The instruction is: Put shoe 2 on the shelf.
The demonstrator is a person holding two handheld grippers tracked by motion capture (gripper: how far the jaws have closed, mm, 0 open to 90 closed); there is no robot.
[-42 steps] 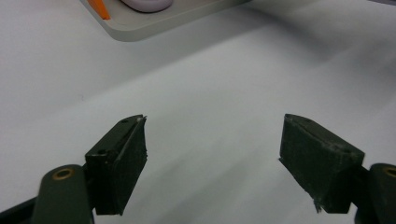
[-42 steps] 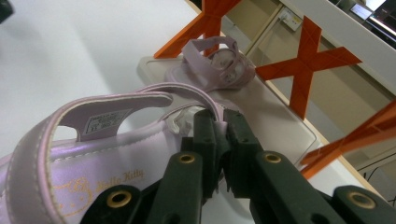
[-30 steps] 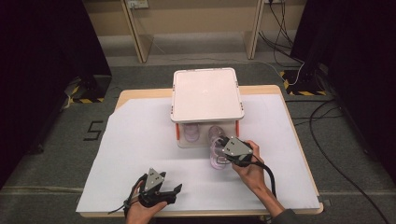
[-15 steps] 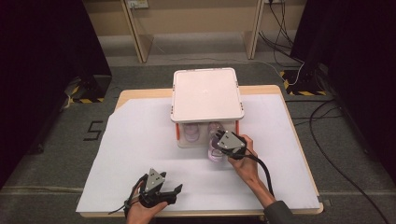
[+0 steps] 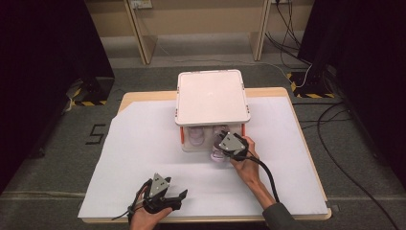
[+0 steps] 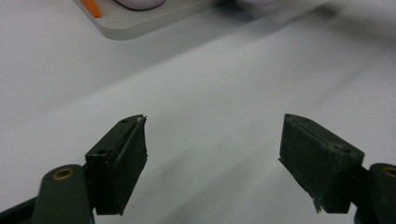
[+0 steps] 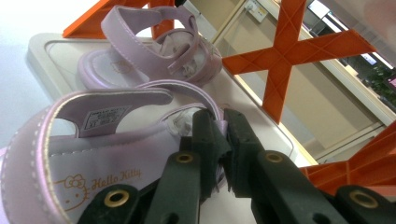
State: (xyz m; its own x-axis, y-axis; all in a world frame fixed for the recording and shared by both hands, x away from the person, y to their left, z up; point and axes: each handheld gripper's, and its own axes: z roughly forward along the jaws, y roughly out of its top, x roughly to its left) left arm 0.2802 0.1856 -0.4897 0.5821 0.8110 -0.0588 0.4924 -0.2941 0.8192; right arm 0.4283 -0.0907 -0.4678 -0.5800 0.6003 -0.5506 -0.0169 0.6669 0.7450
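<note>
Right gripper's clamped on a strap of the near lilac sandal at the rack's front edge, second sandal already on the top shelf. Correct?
Not quite. The second sandal lies on the bottom shelf, under the rack top, as the right gripper view shows. The rest holds: the right gripper is shut on a strap of the near sandal at the rack's front edge.
</note>
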